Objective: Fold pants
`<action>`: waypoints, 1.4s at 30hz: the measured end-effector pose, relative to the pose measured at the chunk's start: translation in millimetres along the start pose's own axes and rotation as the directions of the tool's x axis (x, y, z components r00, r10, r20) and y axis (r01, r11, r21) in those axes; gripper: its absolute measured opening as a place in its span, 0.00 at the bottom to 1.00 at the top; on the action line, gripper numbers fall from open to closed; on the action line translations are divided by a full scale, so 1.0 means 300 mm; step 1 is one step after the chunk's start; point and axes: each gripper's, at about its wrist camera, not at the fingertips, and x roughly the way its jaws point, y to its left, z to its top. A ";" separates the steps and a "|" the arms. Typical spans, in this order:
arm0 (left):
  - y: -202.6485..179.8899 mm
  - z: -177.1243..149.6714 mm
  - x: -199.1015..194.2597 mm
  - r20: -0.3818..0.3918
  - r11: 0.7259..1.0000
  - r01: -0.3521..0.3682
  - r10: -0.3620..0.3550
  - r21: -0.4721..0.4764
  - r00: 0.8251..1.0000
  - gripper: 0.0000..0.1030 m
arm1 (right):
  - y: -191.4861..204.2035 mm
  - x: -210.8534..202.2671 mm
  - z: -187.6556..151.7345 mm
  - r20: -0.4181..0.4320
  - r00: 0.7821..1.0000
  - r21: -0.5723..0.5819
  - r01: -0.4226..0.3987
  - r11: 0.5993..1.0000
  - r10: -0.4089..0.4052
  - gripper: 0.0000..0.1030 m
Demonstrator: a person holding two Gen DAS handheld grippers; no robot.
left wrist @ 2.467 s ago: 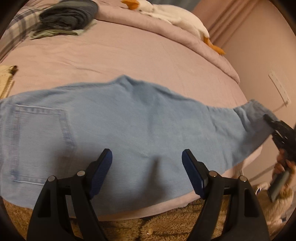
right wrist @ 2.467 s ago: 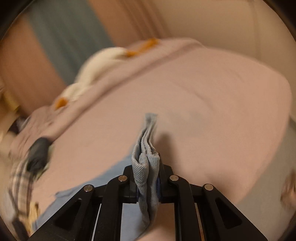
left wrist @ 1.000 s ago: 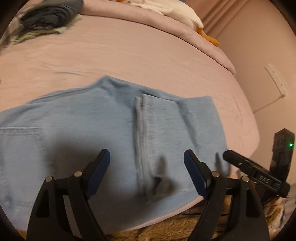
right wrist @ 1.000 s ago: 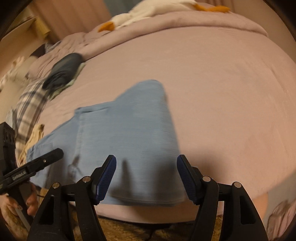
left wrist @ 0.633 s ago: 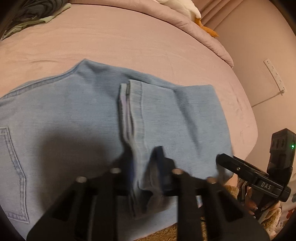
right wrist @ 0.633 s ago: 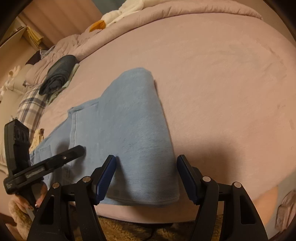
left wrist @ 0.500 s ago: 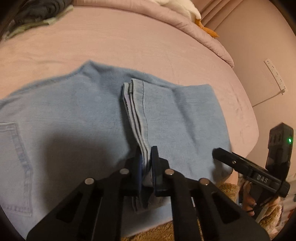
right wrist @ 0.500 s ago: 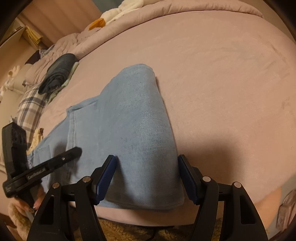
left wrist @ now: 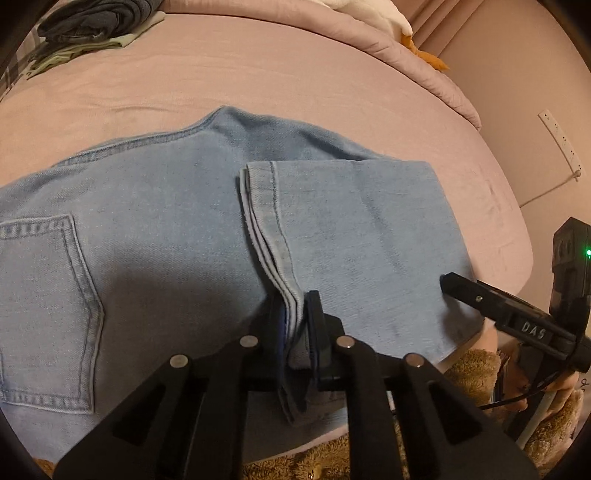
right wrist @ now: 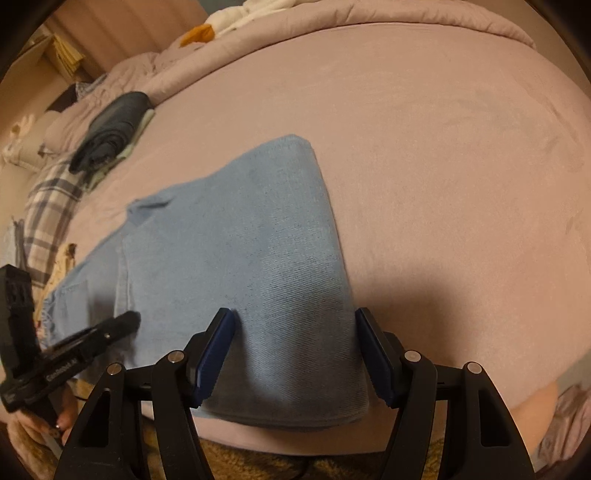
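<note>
Lying across the near edge of the pink bed (left wrist: 295, 85), the light blue pants (left wrist: 155, 229) now have their leg ends folded back over the thighs, the hem (left wrist: 266, 221) resting near the middle; a couple of seconds ago the legs were stretched out flat with the right gripper carrying that hem. The left gripper (left wrist: 297, 325), spread a second ago, is now pressed together on the stacked hem layers at the near edge. The right gripper (right wrist: 295, 350) has let go and hangs spread on either side of the new fold. So the first fold is laid and, I judge, the left hand is set to carry the hem toward the waistband. A dark clothes pile (left wrist: 96, 18) sits well apart
</note>
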 end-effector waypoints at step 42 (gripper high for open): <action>-0.021 -0.091 -0.008 0.255 0.999 -0.010 0.020 -0.041 0.967 0.15 | 0.054 0.005 -0.069 0.187 0.976 -0.059 0.124 0.991 -0.111 0.66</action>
